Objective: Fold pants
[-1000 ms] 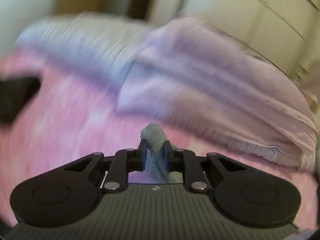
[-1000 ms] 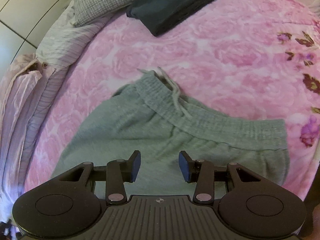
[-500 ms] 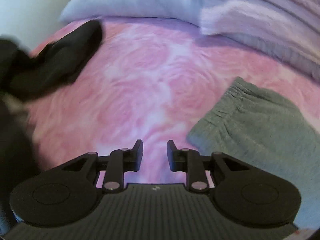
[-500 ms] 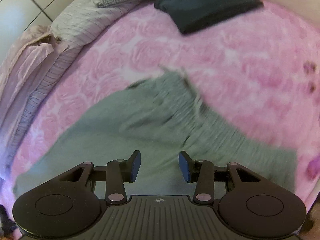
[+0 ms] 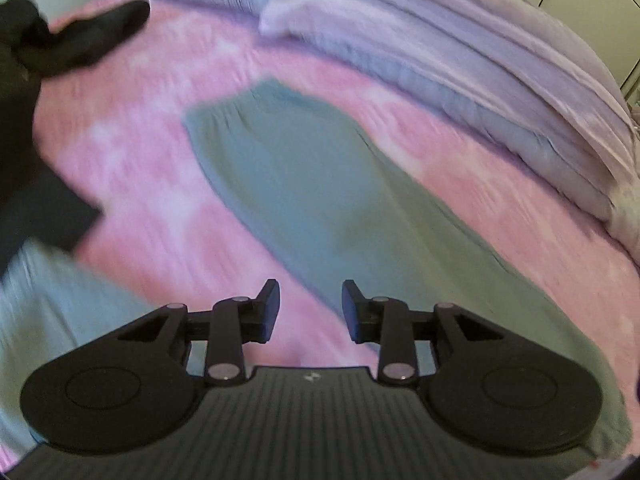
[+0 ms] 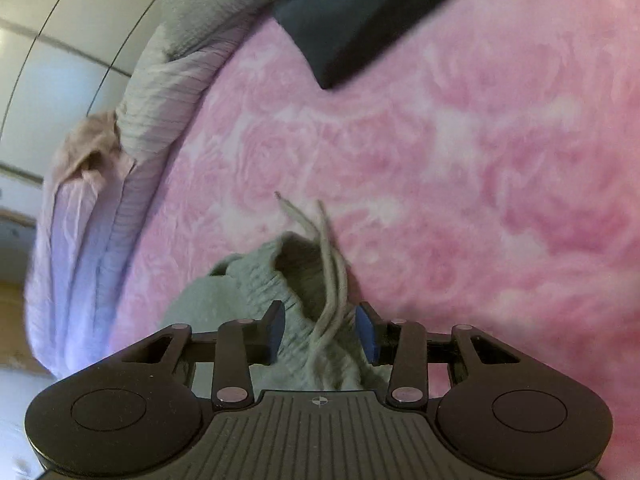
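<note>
Grey sweatpants [image 5: 304, 184] lie on the pink rose-patterned bedspread [image 5: 132, 168], one long stretch running from the upper middle to the lower right of the left wrist view. My left gripper [image 5: 308, 308] hovers open over the bedspread beside that stretch's near edge, holding nothing. In the right wrist view the ribbed waistband [image 6: 276, 276] of the pants bunches up with its pale drawstring [image 6: 328, 264] trailing over it. My right gripper [image 6: 320, 330] is open, its fingers on either side of the waistband and drawstring.
A folded dark garment [image 6: 372, 16] lies at the far side of the bedspread [image 6: 460, 160], also seen as a dark garment [image 5: 80, 40] at upper left. Striped lilac bedding [image 5: 460, 64] and a pillow [image 6: 160, 92] are heaped along the bed's edge, with pale cupboard doors [image 6: 52, 52] behind.
My left gripper let go of the grey fabric it was pinching, opened and swung back over the pants. My right gripper dropped low to the waistband, which now sits between its open fingers.
</note>
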